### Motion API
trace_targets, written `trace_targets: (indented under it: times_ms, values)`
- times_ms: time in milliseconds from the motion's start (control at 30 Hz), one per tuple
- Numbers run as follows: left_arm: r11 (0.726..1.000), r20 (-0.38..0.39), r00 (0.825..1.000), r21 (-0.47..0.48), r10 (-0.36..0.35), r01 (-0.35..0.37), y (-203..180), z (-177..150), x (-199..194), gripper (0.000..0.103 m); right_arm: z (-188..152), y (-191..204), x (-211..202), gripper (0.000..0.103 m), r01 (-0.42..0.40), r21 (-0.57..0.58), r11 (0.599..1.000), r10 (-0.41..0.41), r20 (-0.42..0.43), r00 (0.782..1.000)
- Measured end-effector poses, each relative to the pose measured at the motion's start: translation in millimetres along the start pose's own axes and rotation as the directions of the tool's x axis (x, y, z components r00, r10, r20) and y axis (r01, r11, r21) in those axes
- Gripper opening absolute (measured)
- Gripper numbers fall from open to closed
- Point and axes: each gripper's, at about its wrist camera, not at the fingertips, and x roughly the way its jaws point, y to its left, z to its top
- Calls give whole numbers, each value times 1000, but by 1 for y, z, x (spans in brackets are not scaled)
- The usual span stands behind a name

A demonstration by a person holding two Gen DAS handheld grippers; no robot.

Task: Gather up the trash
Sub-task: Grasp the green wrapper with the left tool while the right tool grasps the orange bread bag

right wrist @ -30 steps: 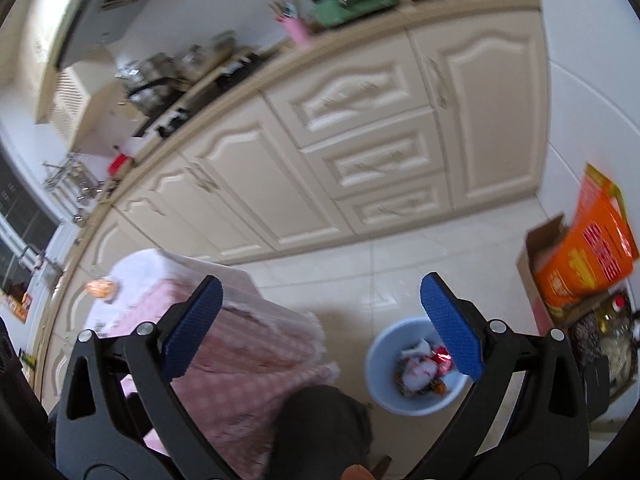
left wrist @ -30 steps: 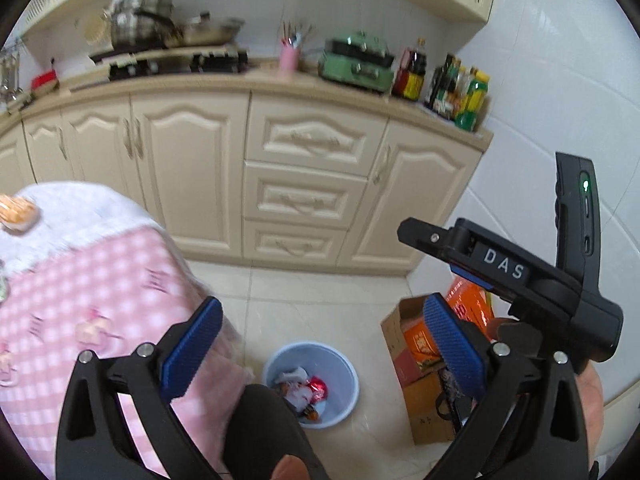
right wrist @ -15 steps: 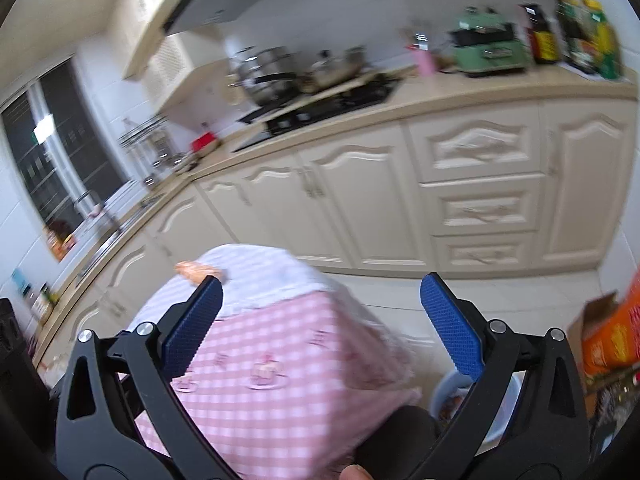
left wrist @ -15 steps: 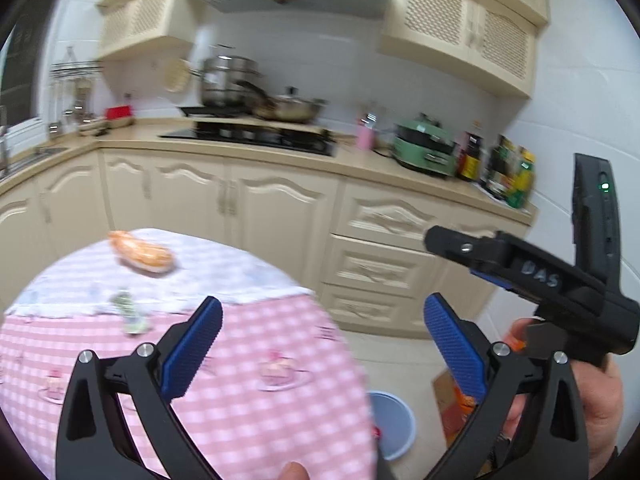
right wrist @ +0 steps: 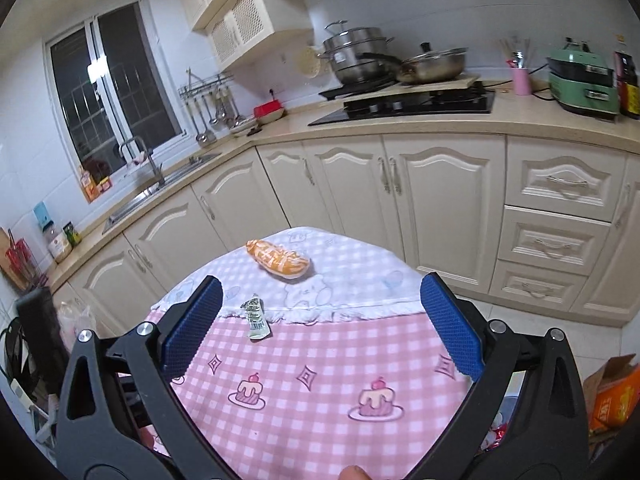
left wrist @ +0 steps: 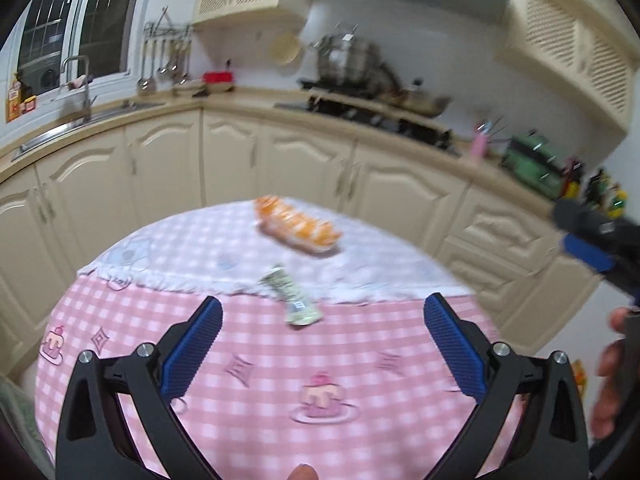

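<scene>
Left gripper (left wrist: 322,340): its two blue pads are spread wide apart; nothing is between them; it hangs over the near, pink part of the table.
Right gripper (right wrist: 320,322): its blue pads are also wide apart and hold nothing; it hangs over the pink part too; in the left wrist view it shows at the right edge (left wrist: 588,248), with a hand (left wrist: 612,372) holding it.
Table (right wrist: 320,420): round; pink checked cloth with little cake pictures on the near side; a white cloth covers the far side.
Small wrapper (right wrist: 256,317): a flat, pale green and white packet; it lies right on the line where the white cloth meets the pink, nearer the left edge of the table; in the left wrist view (left wrist: 295,298) it looks blurry.
Orange packet (right wrist: 279,259): an orange and white bag; it lies on the white cloth near the far edge of the table, well apart from the small wrapper.
Cardboard box (right wrist: 612,386): on the floor, past the right edge of the table.
Counter (right wrist: 440,120): behind the table, with a stove, pots and a green cooker on it.
</scene>
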Motion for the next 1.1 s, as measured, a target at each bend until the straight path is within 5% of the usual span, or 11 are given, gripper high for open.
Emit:
trace_targets:
  times_ms: [167,500,833,1100]
  values:
    - [998,-121,991,-22,59,-63,15,-1,59,98,-2,-2,30,97,-12,12,1000,12,-43,999]
    - [988,-289,945,11,153,-156,26,-7,149,95,-1,-26,80,97,-5,48,999,10,-106,994]
    - [995,-271,959,80,81,-62,26,-3,147,21,6,-6,149,97,5,-33,999,-12,-215,976]
    - [1000,-249,968,-13,-26,23,58,-9,131,13,0,51,227,97,-45,-231,972,-31,-315,949]
